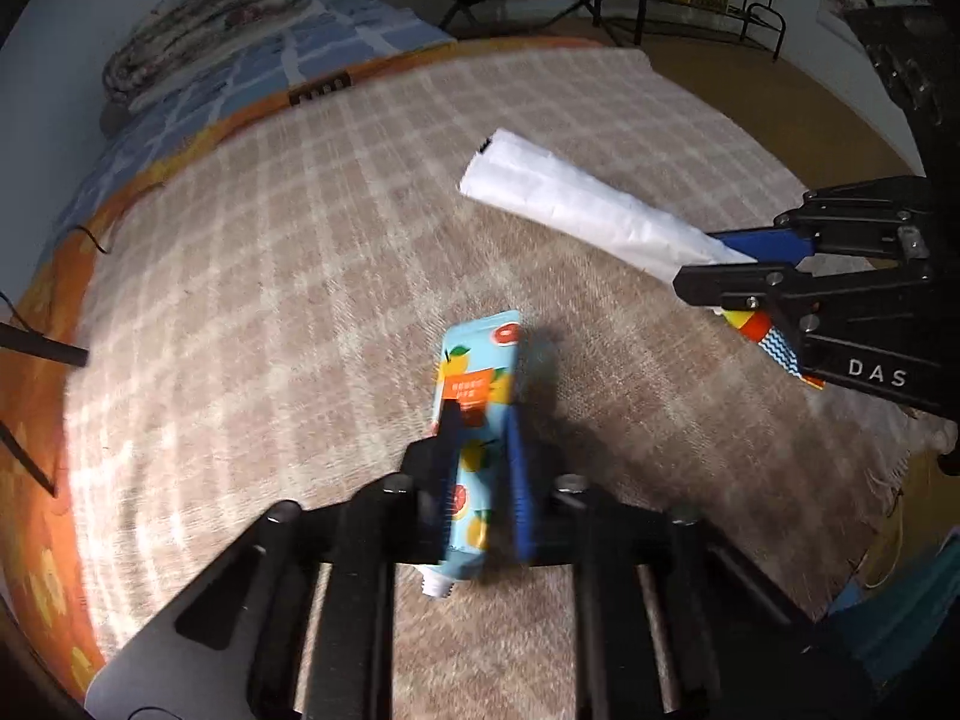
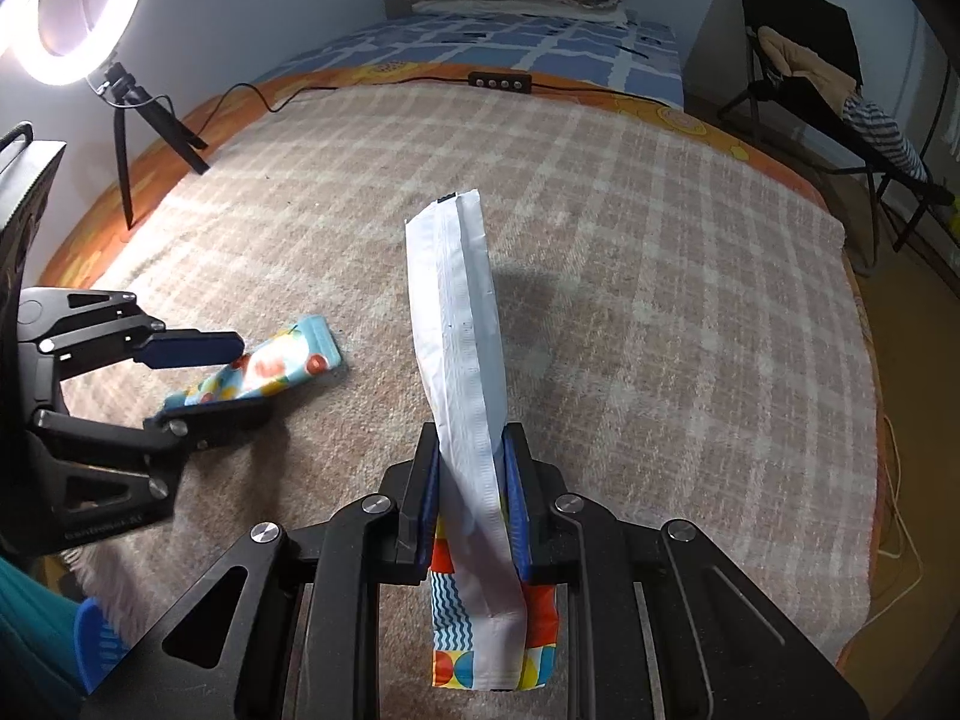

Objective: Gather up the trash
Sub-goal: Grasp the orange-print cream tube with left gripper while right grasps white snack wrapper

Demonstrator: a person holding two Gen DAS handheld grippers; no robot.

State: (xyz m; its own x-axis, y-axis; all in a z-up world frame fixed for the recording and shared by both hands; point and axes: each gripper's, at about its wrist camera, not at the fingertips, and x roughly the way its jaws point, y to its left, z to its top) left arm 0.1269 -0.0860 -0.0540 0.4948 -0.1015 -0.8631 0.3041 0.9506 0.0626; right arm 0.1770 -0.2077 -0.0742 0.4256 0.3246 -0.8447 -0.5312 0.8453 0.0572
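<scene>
Reading "DAS" on right gripper [image 1: 714, 276], clamping white wrapper [image 1: 576, 204].

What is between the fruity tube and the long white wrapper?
Only bare checked blanket. In the right wrist view, nothing lies between the fruit-print tube, held by the left tongs, and the white wrapper, held by the right tongs.

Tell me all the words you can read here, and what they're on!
"DAS": white letters on the right gripper body, cut off at the picture's edge.
Orange label on the fruit-print tube in the left gripper: too blurred to read.
Faint print on the left gripper body, right wrist view: unreadable.
White wrapper: no words visible.
</scene>
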